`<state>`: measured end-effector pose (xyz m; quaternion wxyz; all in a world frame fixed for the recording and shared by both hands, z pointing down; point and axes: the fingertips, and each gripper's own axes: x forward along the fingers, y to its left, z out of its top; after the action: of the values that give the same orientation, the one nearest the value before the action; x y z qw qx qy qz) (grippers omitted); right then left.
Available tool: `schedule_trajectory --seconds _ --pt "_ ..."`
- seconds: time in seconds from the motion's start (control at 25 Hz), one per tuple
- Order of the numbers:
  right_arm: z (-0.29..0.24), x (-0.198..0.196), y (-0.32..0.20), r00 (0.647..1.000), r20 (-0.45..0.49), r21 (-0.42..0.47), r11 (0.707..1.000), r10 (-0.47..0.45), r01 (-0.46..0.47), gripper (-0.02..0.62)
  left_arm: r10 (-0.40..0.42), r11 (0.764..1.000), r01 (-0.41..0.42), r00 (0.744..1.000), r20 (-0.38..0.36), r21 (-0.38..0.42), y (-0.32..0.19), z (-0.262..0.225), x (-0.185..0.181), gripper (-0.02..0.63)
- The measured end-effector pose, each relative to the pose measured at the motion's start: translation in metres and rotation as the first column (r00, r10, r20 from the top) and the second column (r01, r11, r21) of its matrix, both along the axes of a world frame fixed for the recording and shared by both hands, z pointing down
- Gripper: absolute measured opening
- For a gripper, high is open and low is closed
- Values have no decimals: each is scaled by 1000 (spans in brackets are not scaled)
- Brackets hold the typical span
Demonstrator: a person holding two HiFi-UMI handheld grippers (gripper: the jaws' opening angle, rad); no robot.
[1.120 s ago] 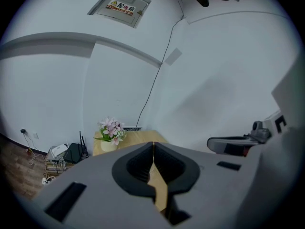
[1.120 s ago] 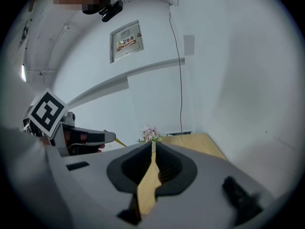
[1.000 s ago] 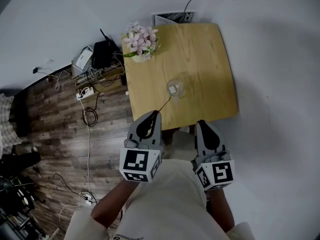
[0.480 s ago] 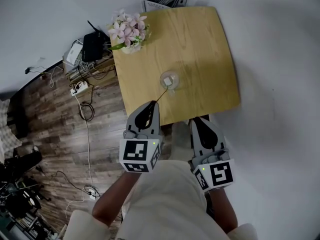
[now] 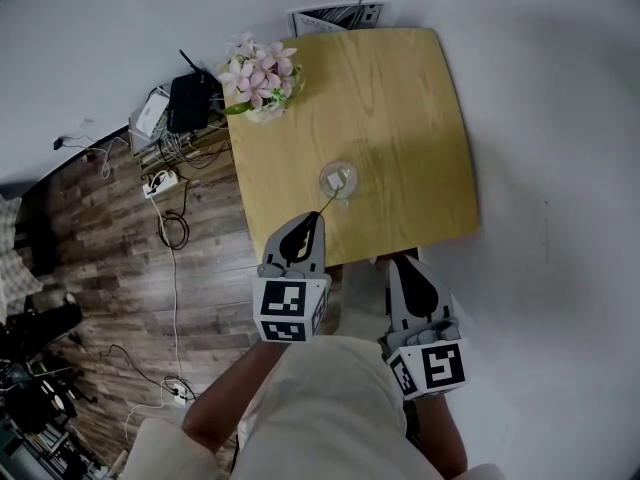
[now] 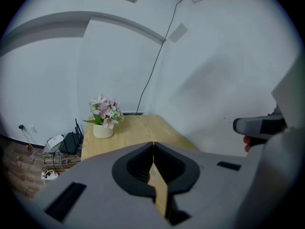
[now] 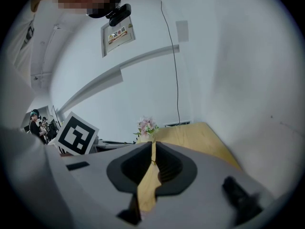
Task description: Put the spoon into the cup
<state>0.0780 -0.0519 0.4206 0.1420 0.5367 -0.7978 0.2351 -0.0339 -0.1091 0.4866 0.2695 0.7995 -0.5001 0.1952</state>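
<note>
Over the near edge of the light wooden square tabletop [image 5: 400, 98], our right tool [image 5: 405, 261] hangs with jaws together on nothing. The clear glass cup [image 5: 338, 180] stands mid-tabletop. The thin metal spoon [image 5: 328, 200] leans from it, handle clamped in our left tool [image 5: 318, 217].

We've got pink flowers [image 5: 260, 73] on the table's [image 5: 400, 108] far-left corner, black router [image 5: 190, 101] alongside, cables [image 5: 175, 233] across the floor [image 5: 100, 268].

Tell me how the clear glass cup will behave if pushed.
The clear glass cup looks light, so it would probably slide on the smooth wooden table. The thin spoon leaning over its rim may tip it. Being glass, likely fragile.
</note>
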Motion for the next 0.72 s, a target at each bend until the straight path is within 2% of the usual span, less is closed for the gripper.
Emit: schedule_trajectory --seconds 0.32,0.56,0.72 --pt "-1 7 -2 1000 9 -2 1000 23 -23 41 12 999 -11 1000 21 -31 -6 22 9 14" --pt "-2 7 -1 1000 18 -4 1000 19 -19 41 2 999 2 998 64 -52 -9 38 10 14" --pt "1 11 -2 1000 12 -4 1000 21 -21 41 -14 997 18 998 57 -80 -11 48 13 14"
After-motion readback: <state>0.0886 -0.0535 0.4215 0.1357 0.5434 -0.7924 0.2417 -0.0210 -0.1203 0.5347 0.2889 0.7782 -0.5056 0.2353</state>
